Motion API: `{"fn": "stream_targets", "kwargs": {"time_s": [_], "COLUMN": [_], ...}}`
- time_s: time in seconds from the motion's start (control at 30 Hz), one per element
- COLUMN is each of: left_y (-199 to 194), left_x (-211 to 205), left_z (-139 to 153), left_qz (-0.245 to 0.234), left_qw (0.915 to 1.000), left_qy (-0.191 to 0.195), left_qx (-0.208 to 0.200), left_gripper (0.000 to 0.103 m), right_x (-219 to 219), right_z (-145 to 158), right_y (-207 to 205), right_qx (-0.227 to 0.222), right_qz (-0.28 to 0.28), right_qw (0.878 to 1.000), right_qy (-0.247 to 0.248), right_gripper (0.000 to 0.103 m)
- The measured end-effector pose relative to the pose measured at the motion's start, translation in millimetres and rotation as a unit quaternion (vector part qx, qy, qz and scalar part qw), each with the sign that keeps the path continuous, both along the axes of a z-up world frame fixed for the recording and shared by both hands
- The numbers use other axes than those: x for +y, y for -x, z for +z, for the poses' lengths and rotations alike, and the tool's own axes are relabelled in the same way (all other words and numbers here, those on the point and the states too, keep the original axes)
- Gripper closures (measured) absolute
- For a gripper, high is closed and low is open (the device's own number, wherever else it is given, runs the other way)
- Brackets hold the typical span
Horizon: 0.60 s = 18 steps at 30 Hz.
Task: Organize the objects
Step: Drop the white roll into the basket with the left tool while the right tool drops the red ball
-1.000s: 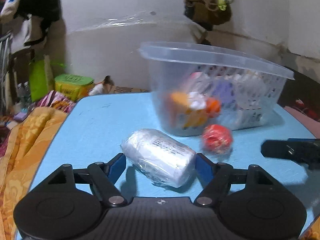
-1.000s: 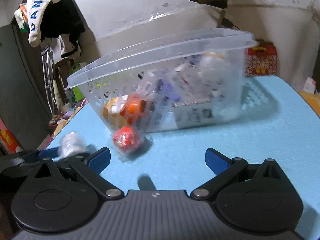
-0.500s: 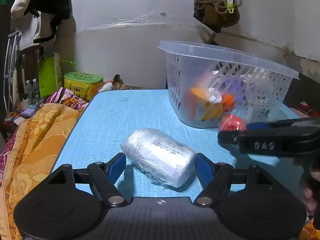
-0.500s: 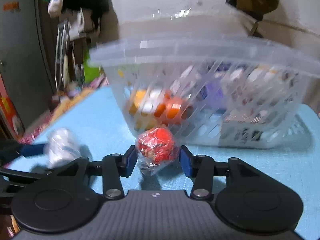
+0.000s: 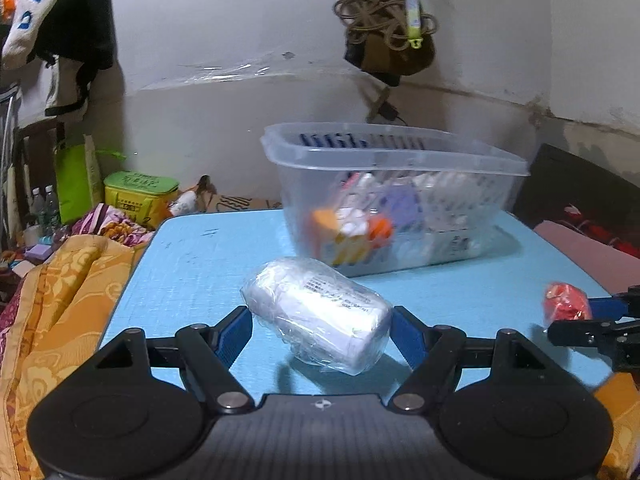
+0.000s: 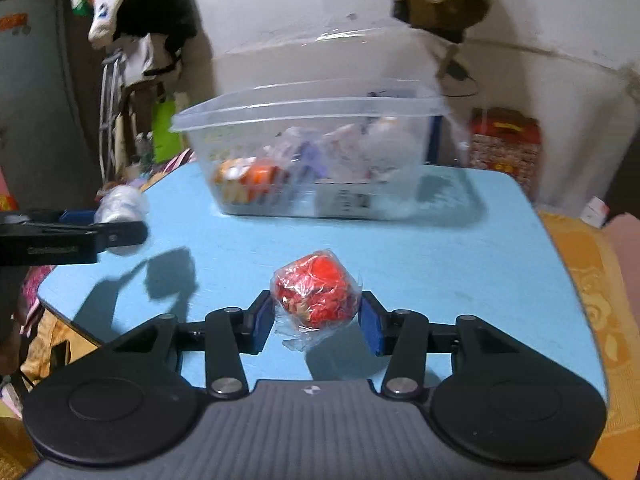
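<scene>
Right wrist view, fingers clamped on red wrapped ball (crinkly film), left fingers gripping white wrapped bottle

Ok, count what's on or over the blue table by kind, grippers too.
Grippers: 2, left, right
Wrapped white bottle: 1
Wrapped red ball: 1
Clear basket: 1
Total: 5

Stained white wall behind a blue table.
</scene>
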State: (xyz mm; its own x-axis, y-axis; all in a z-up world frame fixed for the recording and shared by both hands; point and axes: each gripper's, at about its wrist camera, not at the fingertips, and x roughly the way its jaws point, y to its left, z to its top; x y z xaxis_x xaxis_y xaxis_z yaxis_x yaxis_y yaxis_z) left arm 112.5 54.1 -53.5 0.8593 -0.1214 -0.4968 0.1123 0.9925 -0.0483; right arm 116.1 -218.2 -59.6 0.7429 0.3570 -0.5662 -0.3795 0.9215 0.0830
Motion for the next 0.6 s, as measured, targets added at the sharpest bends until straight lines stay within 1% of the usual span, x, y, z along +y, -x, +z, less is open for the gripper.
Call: {"fn": "stream_targets", "kwargs": {"time_s": [0.17,0.27,0.37,0.43,0.5,0.6], "left_y": [11,18,21,20,17,17], "left_x": [0,-3,-9,-11,-9,-9], "left_z": [14,17,17,16,17,19], "left_qz": [0.005,0.007,0.010,0.017,0.022,0.023], "left_qw": [0.9998,0.9999,0.9999,0.9999,0.9997,0.9997], "left_qy": [0.019,0.014,0.000,-0.002,0.005,0.006], "left_qx": [-0.003,-0.003,-0.004,0.000,0.004,-0.003], "left_gripper": [0.025,0.025,0.025,0.025,0.025,0.025], "right_x": [-22,-24,-33,-41,-49,-56], "right_z": [2,-2,-5,-4,-2,1], "right_y": [4,6,8,9,11,14], "right_qx": [-0.020,-0.027,-0.026,-0.029,-0.035,-0.048], "right_qz": [-0.018,-0.017,-0.017,-0.019,-0.019,-0.020], "right_qw": [1.000,0.999,0.999,0.999,0.999,0.999], "right_qy": [-0.013,0.007,0.013,0.007,-0.003,-0.010], "right_gripper": [0.053,0.053,0.053,0.053,0.053,0.053]}}
